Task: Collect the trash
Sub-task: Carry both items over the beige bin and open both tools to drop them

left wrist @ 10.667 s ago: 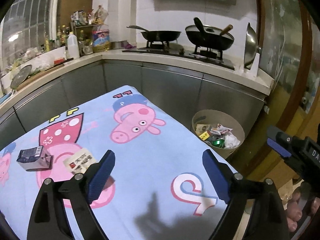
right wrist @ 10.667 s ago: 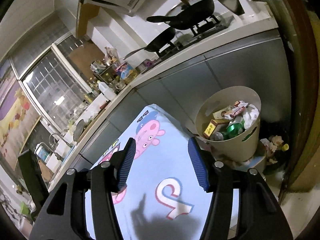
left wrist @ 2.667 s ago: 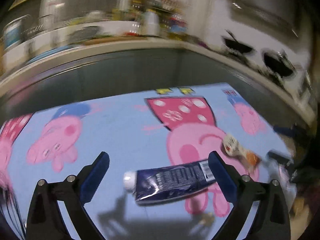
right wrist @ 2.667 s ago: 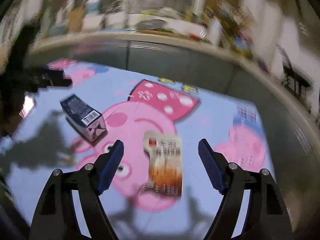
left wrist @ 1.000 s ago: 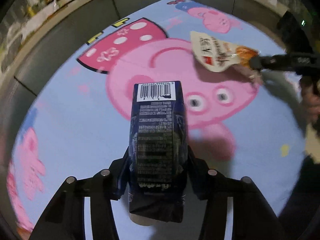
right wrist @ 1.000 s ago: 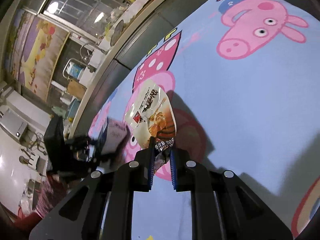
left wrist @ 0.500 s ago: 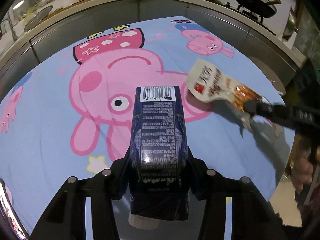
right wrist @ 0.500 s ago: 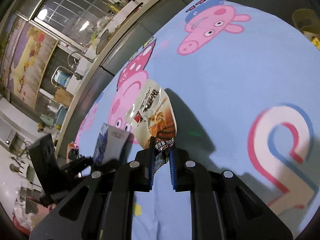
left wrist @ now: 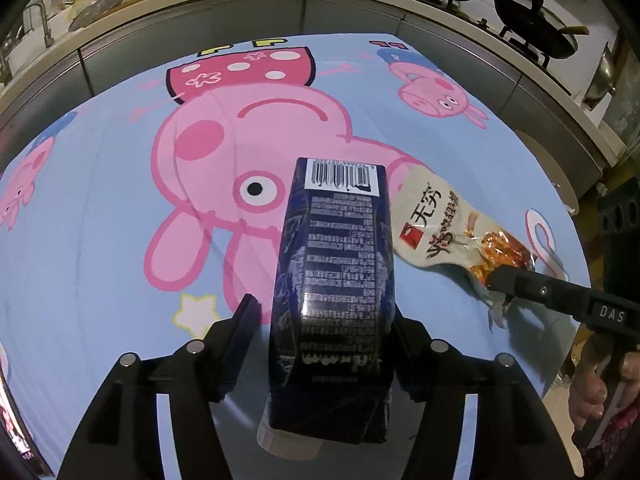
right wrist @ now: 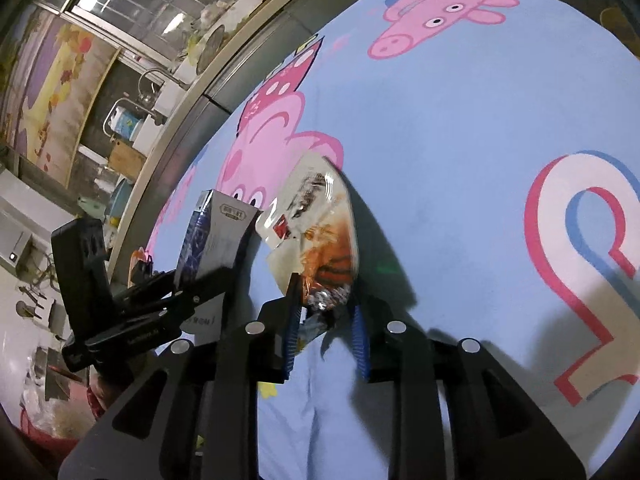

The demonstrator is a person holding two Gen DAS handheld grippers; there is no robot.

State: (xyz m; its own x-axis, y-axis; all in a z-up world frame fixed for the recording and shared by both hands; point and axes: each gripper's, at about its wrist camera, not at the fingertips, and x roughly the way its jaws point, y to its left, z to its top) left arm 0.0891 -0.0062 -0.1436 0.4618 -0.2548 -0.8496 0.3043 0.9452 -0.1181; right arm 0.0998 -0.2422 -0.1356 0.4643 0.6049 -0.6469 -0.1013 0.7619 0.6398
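Note:
A dark blue carton (left wrist: 336, 248) stands lengthwise between the fingers of my left gripper (left wrist: 324, 312). The jaws are opening, and the left pad (left wrist: 248, 316) has a visible gap to the carton's side. A white and orange snack packet (right wrist: 320, 220) lies on the blue cartoon-pig cloth (left wrist: 100, 200), its crumpled end between the pads of my right gripper (right wrist: 324, 316). Those jaws are opening too, with gaps beside the packet. In the left wrist view the right gripper (left wrist: 500, 280) sits at the packet's (left wrist: 432, 224) orange end. The right wrist view shows the left gripper (right wrist: 192, 280) with the carton (right wrist: 216, 232).
A beige bin rim (left wrist: 540, 148) shows past the cloth's far right edge. Steel cabinets and a counter with woks (left wrist: 536, 4) curve behind the table. A person's hand (left wrist: 592, 396) holds the right gripper's handle at the right edge.
Both pairs of jaws have widened: the left pad has come off the carton and the pads around the packet's end stand apart. Both hands moved across the cloth; the left view rolled.

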